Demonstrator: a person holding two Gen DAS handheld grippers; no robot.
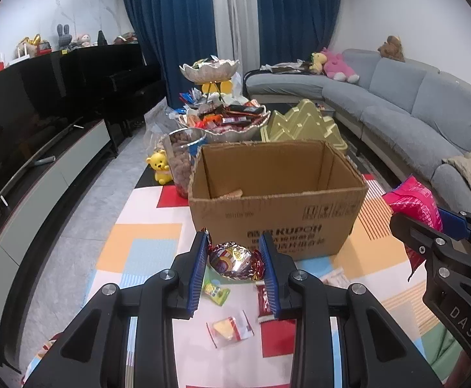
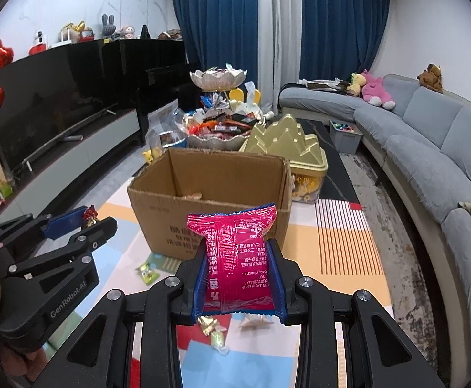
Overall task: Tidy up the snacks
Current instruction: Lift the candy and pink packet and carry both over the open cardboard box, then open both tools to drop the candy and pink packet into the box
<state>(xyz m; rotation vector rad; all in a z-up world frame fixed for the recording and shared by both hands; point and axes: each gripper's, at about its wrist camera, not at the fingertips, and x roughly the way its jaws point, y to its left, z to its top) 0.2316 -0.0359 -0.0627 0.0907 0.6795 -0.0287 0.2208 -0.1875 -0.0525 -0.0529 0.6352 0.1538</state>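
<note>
Both pairs of tongs are loaded and raised above the patchwork-coloured surface, short of the cardboard box, which stands at twelve o'clock from them. The left tongs are clamped on a foil-wrapped candy, silver with red and gold, its twisted ends poking out past the blue pads. The right tongs are clamped on a pink snack packet, which stands upright between the pads and rises well above them.

The box is open, its top flaps gone or folded away, and looks nearly empty: only a pale, wafer-like piece shows at the bottom near the front wall, and the rest of the floor is hidden behind that wall. So I'd judge the sorting to be at an early stage.

Plenty is left. Loose on the surface below the left tongs lie a green wrapped sweet, a clear packet with a yellow piece inside and a red packet, partly hidden behind the right-hand pad. From the right wrist view more gold and pale wrappers lie at six o'clock under the tongs. Beyond the box, at twelve o'clock, a tiered dish is heaped with more snacks, though whether those belong to this job I cannot tell.

The two held snacks seem bound for the box.
</note>
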